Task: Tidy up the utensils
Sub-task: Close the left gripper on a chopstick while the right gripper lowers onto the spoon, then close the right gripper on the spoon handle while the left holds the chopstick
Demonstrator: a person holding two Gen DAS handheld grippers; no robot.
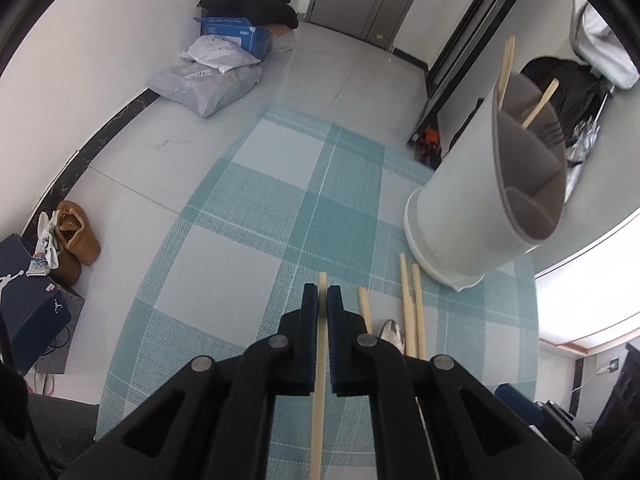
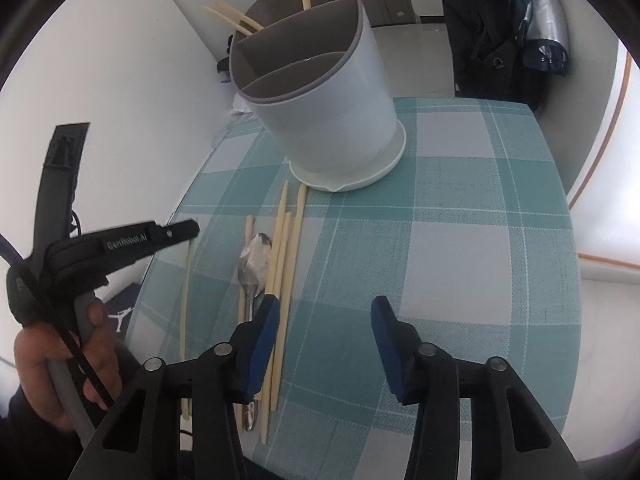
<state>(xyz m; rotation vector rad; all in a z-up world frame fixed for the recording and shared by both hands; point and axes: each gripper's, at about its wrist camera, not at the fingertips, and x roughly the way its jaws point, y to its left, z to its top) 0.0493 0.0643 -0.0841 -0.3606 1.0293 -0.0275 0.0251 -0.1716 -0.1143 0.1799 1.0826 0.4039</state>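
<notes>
My left gripper (image 1: 322, 294) is shut on a pale wooden chopstick (image 1: 319, 400), which runs straight down between its pads. In the right wrist view that left gripper (image 2: 186, 231) hangs over the table's left edge, and the chopstick (image 2: 186, 292) dangles below it. The white utensil holder (image 2: 332, 120) with grey dividers stands at the far side and has several chopsticks in its back compartment. In front of it several loose chopsticks (image 2: 284, 264) and a metal spoon (image 2: 253, 260) lie on the checked cloth (image 2: 460, 240). My right gripper (image 2: 325, 322) is open, its left finger just beside those chopsticks and nothing between the pads.
A person's hand (image 2: 52, 360) holds the left gripper's handle. Beyond the table's left edge the floor holds brown shoes (image 1: 74, 240), a dark shoebox (image 1: 28, 312) and parcels (image 1: 208, 80). Dark bags (image 2: 500, 40) stand behind the table's far right.
</notes>
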